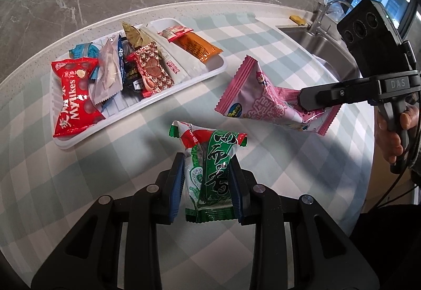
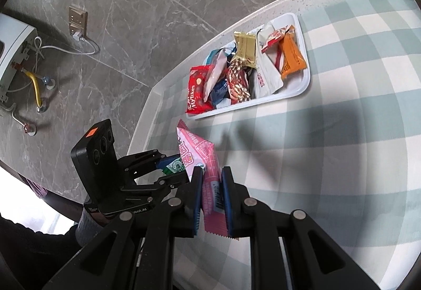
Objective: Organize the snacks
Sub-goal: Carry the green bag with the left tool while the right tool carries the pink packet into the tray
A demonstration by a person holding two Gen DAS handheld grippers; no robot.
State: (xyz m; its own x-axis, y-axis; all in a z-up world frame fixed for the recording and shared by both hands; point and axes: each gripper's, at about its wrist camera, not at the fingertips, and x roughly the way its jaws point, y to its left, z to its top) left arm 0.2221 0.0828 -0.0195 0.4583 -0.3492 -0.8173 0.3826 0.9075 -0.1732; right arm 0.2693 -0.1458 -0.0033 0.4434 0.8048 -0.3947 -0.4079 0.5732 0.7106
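Note:
My left gripper is shut on a green and red snack packet and holds it above the checked tablecloth. My right gripper is shut on a pink snack packet, also above the cloth; the pink packet and the right gripper show at right in the left wrist view. A white tray behind holds several snacks, among them a red Mylikes bag and an orange packet. The tray also shows in the right wrist view, as does the left gripper.
A steel sink with a tap lies at the far right of the counter, with bottles and a sponge behind it. The counter edge drops to a grey marble floor. A wall socket and pipes sit at left in the right wrist view.

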